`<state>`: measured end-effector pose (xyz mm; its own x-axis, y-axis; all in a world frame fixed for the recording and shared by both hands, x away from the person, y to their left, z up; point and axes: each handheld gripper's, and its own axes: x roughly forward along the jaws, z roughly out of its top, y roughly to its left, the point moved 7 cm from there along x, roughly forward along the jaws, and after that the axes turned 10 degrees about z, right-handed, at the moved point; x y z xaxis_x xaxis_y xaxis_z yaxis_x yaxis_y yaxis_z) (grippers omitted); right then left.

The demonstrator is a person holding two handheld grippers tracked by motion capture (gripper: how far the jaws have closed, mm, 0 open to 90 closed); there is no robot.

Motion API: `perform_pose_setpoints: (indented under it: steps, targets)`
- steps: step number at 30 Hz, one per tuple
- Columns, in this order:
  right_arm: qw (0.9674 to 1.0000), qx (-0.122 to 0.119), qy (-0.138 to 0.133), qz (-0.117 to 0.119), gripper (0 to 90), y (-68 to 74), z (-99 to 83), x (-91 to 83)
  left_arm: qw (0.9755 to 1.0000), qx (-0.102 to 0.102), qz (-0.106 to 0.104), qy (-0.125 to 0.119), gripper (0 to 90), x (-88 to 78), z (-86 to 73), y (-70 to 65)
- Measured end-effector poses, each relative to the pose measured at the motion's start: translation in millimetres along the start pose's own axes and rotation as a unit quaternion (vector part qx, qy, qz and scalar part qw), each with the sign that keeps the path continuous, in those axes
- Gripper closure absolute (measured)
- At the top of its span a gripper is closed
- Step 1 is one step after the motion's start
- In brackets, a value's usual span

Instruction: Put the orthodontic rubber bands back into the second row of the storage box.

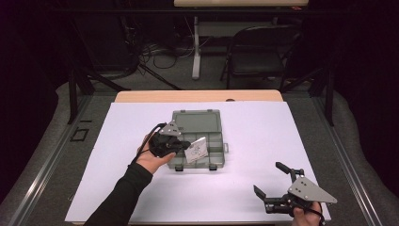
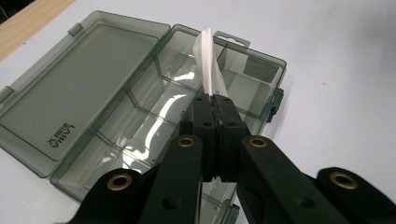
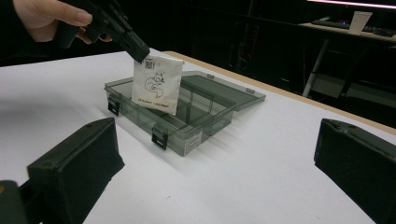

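The left gripper [image 2: 212, 100] had its black jaws clamped tight on the top edge of a small white paper packet [image 3: 155, 85] printed with a black drawing. The packet hung over a smoky grey, clear plastic compartment box [image 3: 201, 127], lid open flat, on the white table [image 1: 254, 183]. Near the table's front edge, the right gripper [image 1: 273, 179] gaped wide, empty.

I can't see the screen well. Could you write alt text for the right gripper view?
A hand-held left gripper dangles a small white packet with a black drawing over an open smoky-clear compartment box on a white table. In the foreground, the right gripper stands open with nothing between its black jaws.
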<state>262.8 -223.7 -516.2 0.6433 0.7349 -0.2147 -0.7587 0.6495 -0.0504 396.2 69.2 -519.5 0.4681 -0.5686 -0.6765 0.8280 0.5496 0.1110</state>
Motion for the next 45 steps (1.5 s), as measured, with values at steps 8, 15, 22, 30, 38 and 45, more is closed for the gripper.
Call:
perform_pose_setpoints:
  steps: [8,15,22,30,38,45]
  targets:
    - [1.0,0.0,0.0,0.0,0.0,0.0,-0.1,0.1,0.9999,0.001,-0.008,0.008,89.2,5.3,-5.2,-5.0]
    - [1.0,0.0,0.0,0.0,0.0,0.0,0.0,0.0,0.9998,-0.003,-0.01,0.018,89.0,10.7,-10.3,-6.7]
    - [1.0,0.0,-0.001,-0.001,0.0,-0.2,0.1,0.2,0.9997,-0.007,-0.006,0.023,88.2,12.6,-13.1,-5.2]
    - [1.0,-0.001,0.0,0.0,0.0,-0.1,0.0,0.0,0.9996,-0.009,-0.002,0.025,87.4,13.0,-14.4,-3.7]
    - [1.0,-0.001,-0.008,-0.003,0.0,-0.3,0.8,1.1,0.9996,-0.013,0.002,0.025,84.7,12.3,-14.4,-2.1]
    - [1.0,-0.001,-0.005,-0.003,0.0,-0.3,0.5,0.8,0.9995,-0.018,0.01,0.023,79.6,11.4,-14.3,0.7]
